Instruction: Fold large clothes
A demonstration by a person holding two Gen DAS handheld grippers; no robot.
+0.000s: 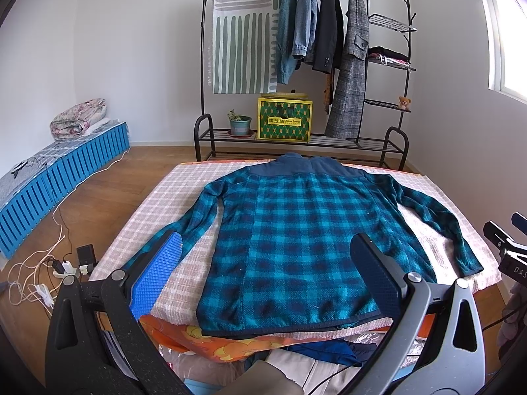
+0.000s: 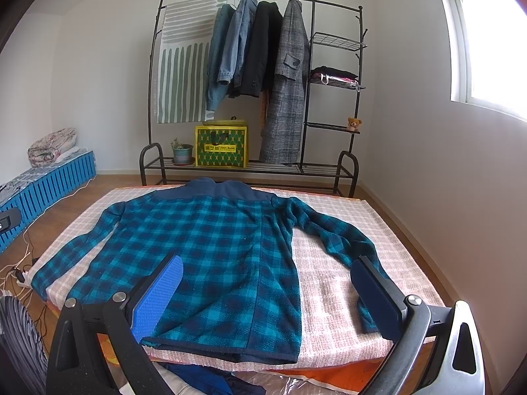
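I see the teal-and-navy checked fleece jacket (image 1: 290,230) flat, back up, on the pink-checked worktop (image 1: 184,263). Both hand-held grippers (image 1: 266,276) (image 2: 270,289) wide, empty, hovering above its hem; I'd pinch each sleeve cleanly.

White walls and a wooden floor (image 1: 98,177). A black metal clothes rack (image 1: 303,65) stands against the far wall, holding coats, a potted plant (image 1: 239,125) and a yellow box (image 1: 284,119). Daylight enters through a window (image 2: 494,49) at right.
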